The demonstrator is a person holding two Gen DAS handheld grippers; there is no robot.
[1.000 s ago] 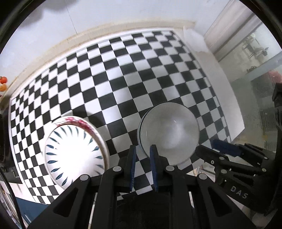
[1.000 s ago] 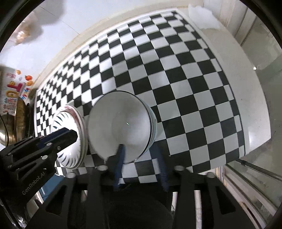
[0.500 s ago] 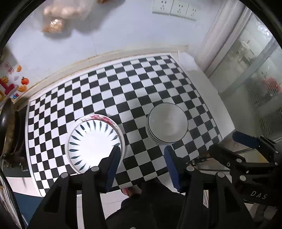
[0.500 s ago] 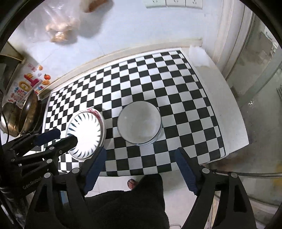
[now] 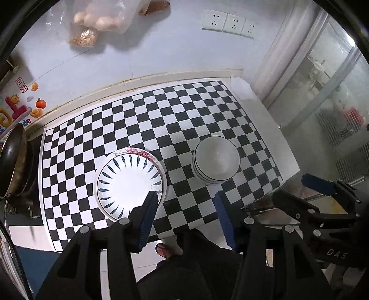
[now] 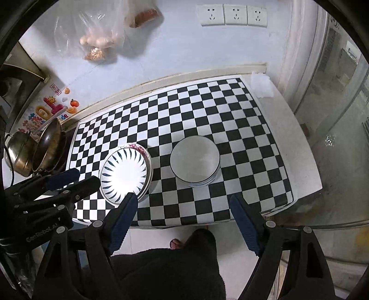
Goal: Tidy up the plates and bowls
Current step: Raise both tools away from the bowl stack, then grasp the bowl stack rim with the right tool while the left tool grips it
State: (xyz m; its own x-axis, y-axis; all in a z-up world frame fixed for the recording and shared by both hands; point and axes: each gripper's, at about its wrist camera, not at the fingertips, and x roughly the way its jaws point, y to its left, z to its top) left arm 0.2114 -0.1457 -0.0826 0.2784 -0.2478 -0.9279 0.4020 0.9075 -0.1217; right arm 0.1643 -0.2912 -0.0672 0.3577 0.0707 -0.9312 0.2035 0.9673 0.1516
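Observation:
A stack of plates (image 5: 130, 184) (image 6: 125, 172), the top one white with dark leaf marks, lies on the checkered table (image 5: 161, 115) (image 6: 230, 138). To its right stands a stack of white bowls (image 5: 216, 159) (image 6: 194, 159). My left gripper (image 5: 185, 198) (image 6: 84, 177) hangs high over the table's front edge, open and empty. My right gripper (image 6: 183, 199) (image 5: 297, 190) hovers beside it, open wider, with nothing between its fingers. Neither gripper touches the dishes.
A wok (image 6: 46, 145) and a metal pot (image 6: 18, 154) sit at the table's left end. Plastic bags (image 6: 99, 39) and wall sockets (image 6: 233, 15) are on the back wall. A glass partition (image 6: 334, 115) runs along the right. A person's slippered foot (image 5: 165, 250) shows below.
Both grippers have lifted up and back from the top bowl's rim, and their jaws have opened. The bowl stays on the stack.

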